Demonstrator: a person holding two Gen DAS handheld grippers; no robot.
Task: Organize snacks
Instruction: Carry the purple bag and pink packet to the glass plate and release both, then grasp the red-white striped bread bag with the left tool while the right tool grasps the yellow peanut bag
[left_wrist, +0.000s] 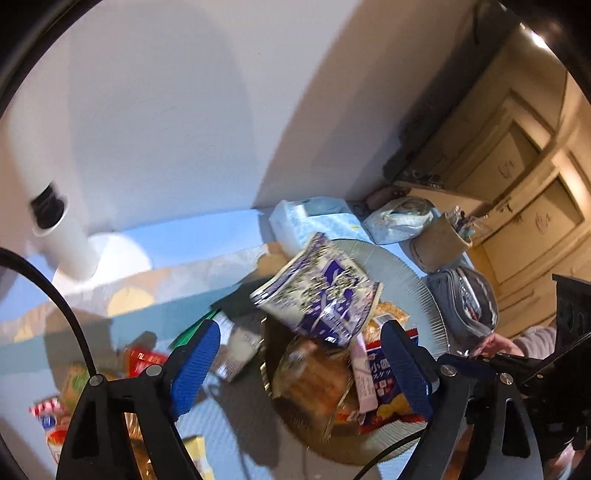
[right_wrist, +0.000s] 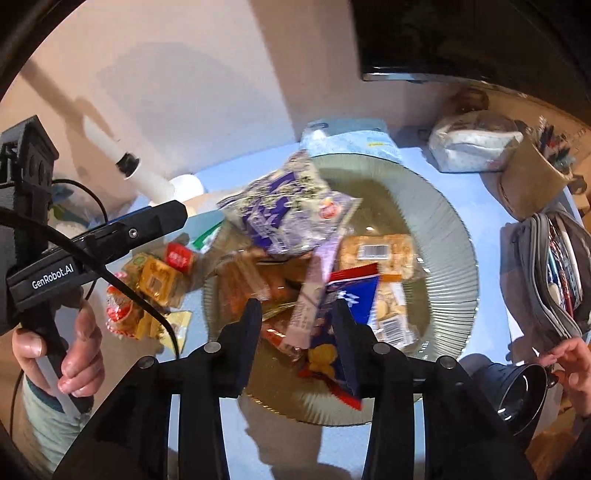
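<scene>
A purple and white snack bag (left_wrist: 321, 291) is blurred in mid-air over the ribbed glass plate (left_wrist: 424, 280), free of both grippers. It also shows in the right wrist view (right_wrist: 280, 206) above the plate (right_wrist: 443, 221). The plate holds several snack packs, among them a blue and red biscuit bag (right_wrist: 351, 302) and a clear cracker pack (right_wrist: 380, 251). My left gripper (left_wrist: 301, 369) is open and empty just in front of the plate; it shows from the side in the right wrist view (right_wrist: 162, 218). My right gripper (right_wrist: 295, 332) is open above the plate's near side.
Loose snacks (right_wrist: 147, 288) lie on the blue table left of the plate. A tissue pack (right_wrist: 351, 140), a white pouch (right_wrist: 472, 147), a pen holder (right_wrist: 532, 173) and a grey pencil case (right_wrist: 554, 273) stand behind and right. A white lamp (left_wrist: 62, 236) stands left.
</scene>
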